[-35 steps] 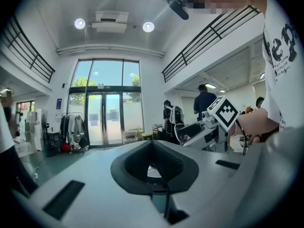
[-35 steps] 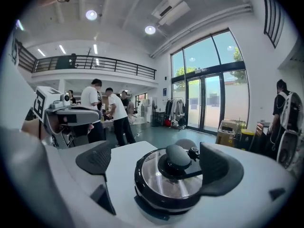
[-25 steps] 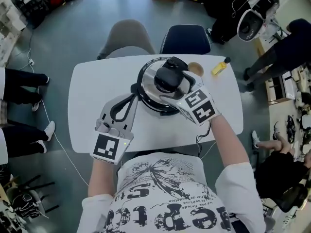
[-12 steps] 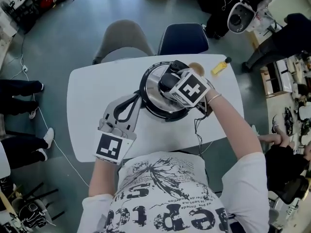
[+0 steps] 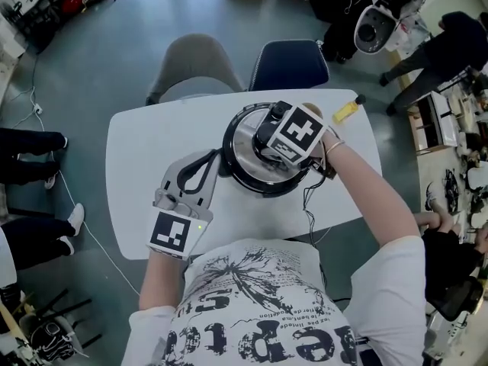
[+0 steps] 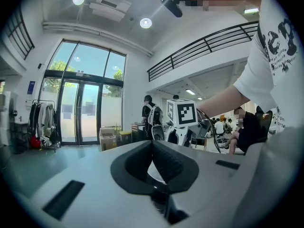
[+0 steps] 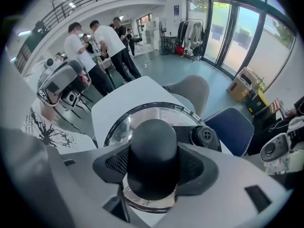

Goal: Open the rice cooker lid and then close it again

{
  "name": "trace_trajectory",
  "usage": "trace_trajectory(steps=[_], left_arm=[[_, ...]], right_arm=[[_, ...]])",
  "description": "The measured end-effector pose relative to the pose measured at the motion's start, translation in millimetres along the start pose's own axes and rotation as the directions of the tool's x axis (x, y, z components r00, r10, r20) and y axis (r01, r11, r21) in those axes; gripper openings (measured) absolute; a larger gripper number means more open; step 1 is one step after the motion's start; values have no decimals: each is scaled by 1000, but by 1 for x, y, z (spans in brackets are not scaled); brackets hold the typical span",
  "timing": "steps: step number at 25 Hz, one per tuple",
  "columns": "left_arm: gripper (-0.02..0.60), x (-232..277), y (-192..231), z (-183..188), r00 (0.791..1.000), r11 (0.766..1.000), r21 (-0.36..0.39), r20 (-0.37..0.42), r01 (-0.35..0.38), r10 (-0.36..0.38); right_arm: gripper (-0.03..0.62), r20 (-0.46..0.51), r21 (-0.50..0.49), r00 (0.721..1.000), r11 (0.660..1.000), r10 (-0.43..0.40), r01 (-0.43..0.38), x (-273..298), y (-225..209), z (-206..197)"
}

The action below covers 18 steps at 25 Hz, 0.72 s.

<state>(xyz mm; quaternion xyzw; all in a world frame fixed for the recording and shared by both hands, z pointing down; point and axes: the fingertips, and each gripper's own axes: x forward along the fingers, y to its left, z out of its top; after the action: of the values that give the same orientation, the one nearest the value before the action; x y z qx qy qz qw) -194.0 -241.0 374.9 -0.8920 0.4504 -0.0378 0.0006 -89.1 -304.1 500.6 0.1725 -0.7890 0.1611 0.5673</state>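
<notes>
Steel lid [image 5: 244, 139] sits flat on the rice cooker [image 5: 259, 187] in the head view, mid white table [image 5: 137, 166]. We call the opening step not yet done: the lift and then the re-seat are both left. Right gripper [image 5: 276, 137] stands steeply nose-down over the lid's centre, its marker cube on top. Left gripper [image 5: 217, 158] lies level on the table with its tips just beside the cooker's left flank; we can't tell whether they touch it.

Left gripper view: its jaws meet at the tips with nothing clamped, and only a pale sliver of surface shows through the loop behind the pads. We see the right gripper's cube ahead.

Right gripper view: the black knob [image 7: 154, 148] sits between the pads, and both pads bear on its sides, so we read that as a grip on the knob. The jaws have just been closing onto it. As far as we see, the lid rim looks flush with the pot, with no gap.

Versus a second ago in the head view, the right gripper lay flatter at the cooker's near-right side, its cube off the lid toward the person. Now it is tipped down and the cube covers the lid centre. Left gripper is hardly changed relative to the cooker, and the lid is seated in both
</notes>
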Motion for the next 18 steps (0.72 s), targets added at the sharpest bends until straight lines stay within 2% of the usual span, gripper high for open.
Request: trace_trajectory(steps=[9,13,18], left_arm=[[12,-7,-9,14,999,1000,14,43,27,-28],[12,-6,-3,23,999,1000,15,43,-15,14],[12,-4,-27,30,997,998,23,61,-50,48]], right_arm=[[289,19,25,1000,1000,-17,16,-1,8,-4],[290,21,53,1000,999,-9,8,-11,3,-2],[290,50,51,999,999,-2,-1,-23,-3,-18]])
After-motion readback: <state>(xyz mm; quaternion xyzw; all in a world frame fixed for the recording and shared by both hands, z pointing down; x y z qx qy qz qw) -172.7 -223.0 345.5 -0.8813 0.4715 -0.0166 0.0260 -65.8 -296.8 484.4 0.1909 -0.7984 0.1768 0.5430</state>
